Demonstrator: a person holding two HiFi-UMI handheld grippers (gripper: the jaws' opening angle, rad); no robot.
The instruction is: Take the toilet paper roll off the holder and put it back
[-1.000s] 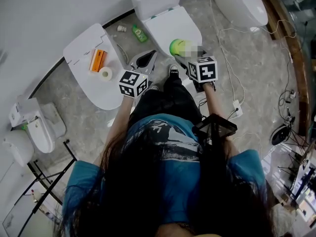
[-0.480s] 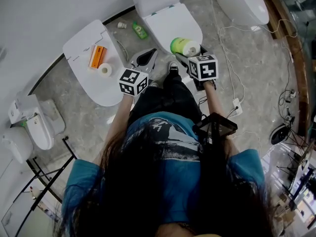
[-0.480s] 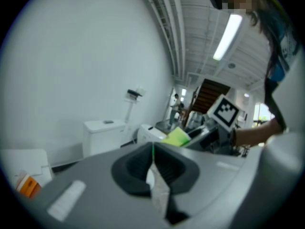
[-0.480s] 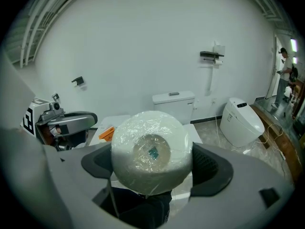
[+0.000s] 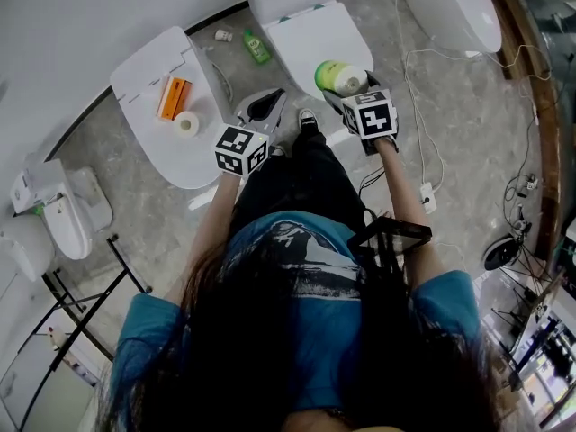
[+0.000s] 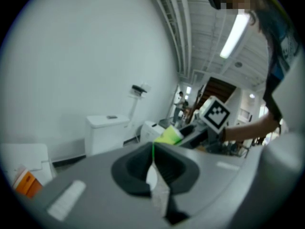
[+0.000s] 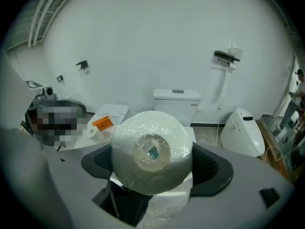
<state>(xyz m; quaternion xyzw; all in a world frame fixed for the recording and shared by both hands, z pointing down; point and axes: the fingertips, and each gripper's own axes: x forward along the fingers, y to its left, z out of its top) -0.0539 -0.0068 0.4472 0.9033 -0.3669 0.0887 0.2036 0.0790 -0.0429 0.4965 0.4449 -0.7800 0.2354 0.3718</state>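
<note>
Grey, perhaps marble, floor (image 5: 135, 216); white toilets (image 5: 306, 41).

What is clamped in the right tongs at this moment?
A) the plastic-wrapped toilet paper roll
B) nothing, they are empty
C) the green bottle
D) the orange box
A: the right gripper view shows the plastic-wrapped toilet paper roll sitting between the two pads of the right tongs, its end face turned to the camera.
</note>
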